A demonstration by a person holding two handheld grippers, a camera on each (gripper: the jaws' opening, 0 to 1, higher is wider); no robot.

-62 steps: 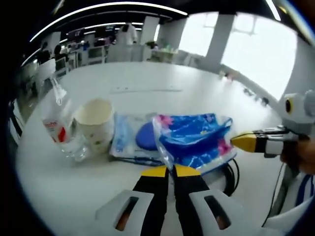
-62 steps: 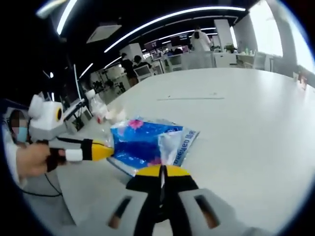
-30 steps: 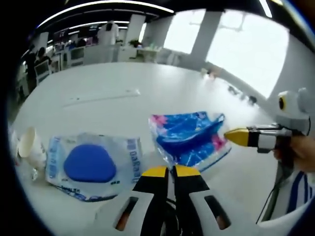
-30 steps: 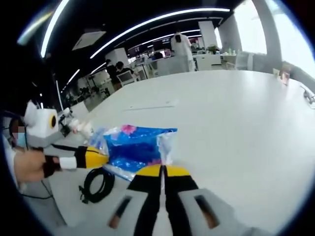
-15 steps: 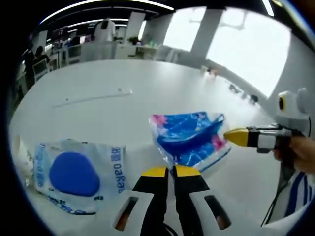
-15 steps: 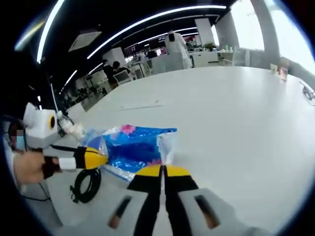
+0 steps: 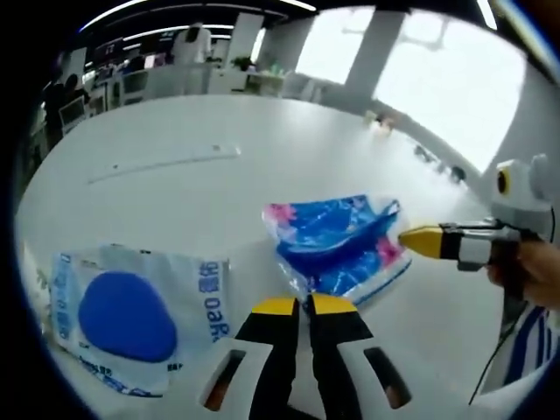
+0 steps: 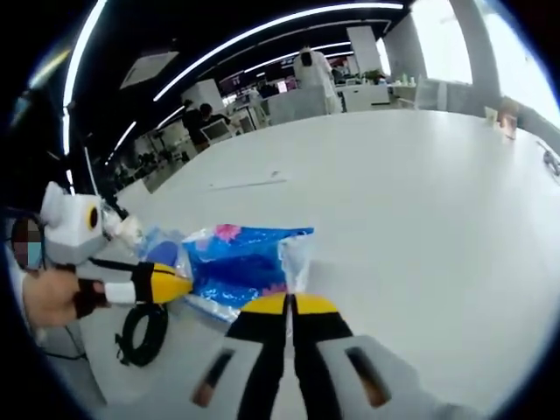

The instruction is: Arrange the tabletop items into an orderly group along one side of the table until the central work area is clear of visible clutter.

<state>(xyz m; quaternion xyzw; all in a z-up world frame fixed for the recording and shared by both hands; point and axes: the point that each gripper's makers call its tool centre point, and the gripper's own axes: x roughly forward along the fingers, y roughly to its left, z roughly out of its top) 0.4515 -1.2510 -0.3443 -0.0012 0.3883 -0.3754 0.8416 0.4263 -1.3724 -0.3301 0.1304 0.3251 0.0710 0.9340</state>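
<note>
We held the crinkled blue plastic packet with pink flowers (image 7: 337, 241) between both tools above the white round table (image 7: 262, 166). In the left gripper view, the left gripper (image 7: 303, 305) had its yellow-tipped black jaws pressed together on the packet's clear near edge at 6 o'clock, and the right gripper (image 7: 411, 240) came in from 3 o'clock, its tip at the packet's far side. In the right gripper view, the right gripper (image 8: 290, 304) was clamped on the packet (image 8: 236, 262) too. A clear flat pouch holding a blue rounded pad (image 7: 131, 311) lay on the table at 8 o'clock, just beside the packet. A coiled black cable (image 8: 140, 332) lay at 8 o'clock.
</note>
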